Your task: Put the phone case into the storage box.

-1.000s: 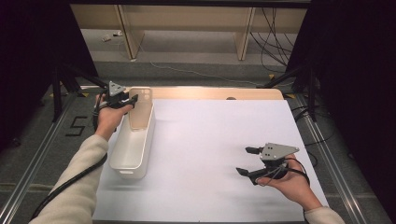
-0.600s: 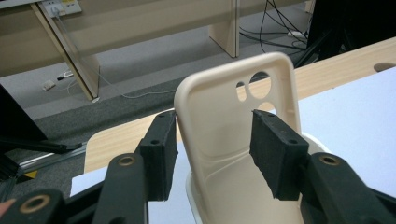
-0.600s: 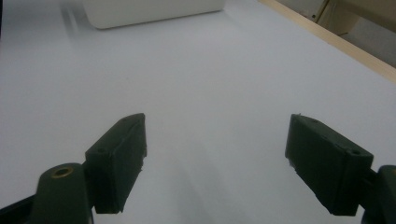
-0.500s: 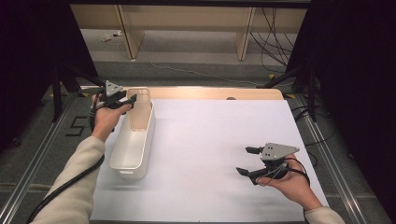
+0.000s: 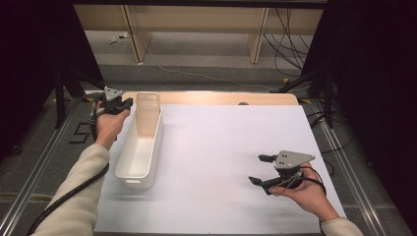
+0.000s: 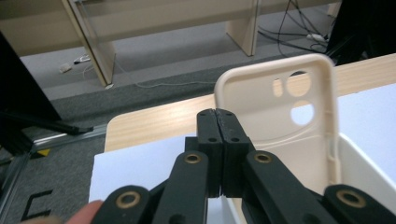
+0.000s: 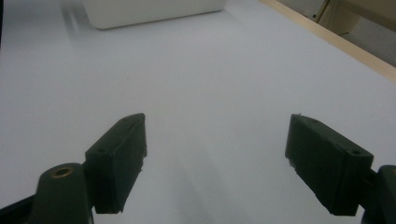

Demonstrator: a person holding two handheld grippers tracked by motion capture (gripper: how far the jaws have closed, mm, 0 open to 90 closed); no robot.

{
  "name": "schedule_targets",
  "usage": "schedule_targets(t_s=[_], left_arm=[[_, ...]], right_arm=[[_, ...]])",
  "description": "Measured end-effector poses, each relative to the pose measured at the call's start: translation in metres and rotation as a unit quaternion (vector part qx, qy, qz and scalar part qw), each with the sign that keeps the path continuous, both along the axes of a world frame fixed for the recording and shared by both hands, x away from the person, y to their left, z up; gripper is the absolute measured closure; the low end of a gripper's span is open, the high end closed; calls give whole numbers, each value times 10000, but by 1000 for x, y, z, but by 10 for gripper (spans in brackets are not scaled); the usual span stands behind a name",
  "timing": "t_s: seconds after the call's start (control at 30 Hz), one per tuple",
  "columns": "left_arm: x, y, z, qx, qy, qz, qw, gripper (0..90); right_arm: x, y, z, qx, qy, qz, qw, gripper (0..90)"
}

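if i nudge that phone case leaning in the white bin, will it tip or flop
The phone case stands nearly upright against the end of the white bin, so a nudge would probably tip it down into the bin. It looks thin, with camera cutouts, so likely light and a bit bendy. The left tongs are shut beside it, not gripping it.

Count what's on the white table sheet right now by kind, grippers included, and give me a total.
White bins: 1, the long bin at the left of the sheet.
Phone cases: 1, the cream case leaning upright in the bin's far end.
Grippers: 2, the left gripper, jaws together beside the case, and the right gripper, jaws apart over bare sheet.
Total: 4
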State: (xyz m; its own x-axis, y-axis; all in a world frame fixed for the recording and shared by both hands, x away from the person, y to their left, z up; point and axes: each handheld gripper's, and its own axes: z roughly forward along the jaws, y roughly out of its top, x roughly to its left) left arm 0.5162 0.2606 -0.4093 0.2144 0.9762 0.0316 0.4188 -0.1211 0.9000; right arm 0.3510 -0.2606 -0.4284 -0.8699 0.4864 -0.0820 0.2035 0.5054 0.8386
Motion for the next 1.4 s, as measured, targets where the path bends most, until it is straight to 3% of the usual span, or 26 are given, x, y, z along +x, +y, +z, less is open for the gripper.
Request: schedule_targets(t_s=[0.63, 1.4], left_arm=[[12, -6, -8, 118, 243, 39, 9996, 890], [16, -9, -9, 222, 250, -95, 9994, 882]], right_arm=[[0, -1, 1, -3, -25, -12, 10000, 220], [0, -1, 0, -5, -6, -11, 10000, 219]])
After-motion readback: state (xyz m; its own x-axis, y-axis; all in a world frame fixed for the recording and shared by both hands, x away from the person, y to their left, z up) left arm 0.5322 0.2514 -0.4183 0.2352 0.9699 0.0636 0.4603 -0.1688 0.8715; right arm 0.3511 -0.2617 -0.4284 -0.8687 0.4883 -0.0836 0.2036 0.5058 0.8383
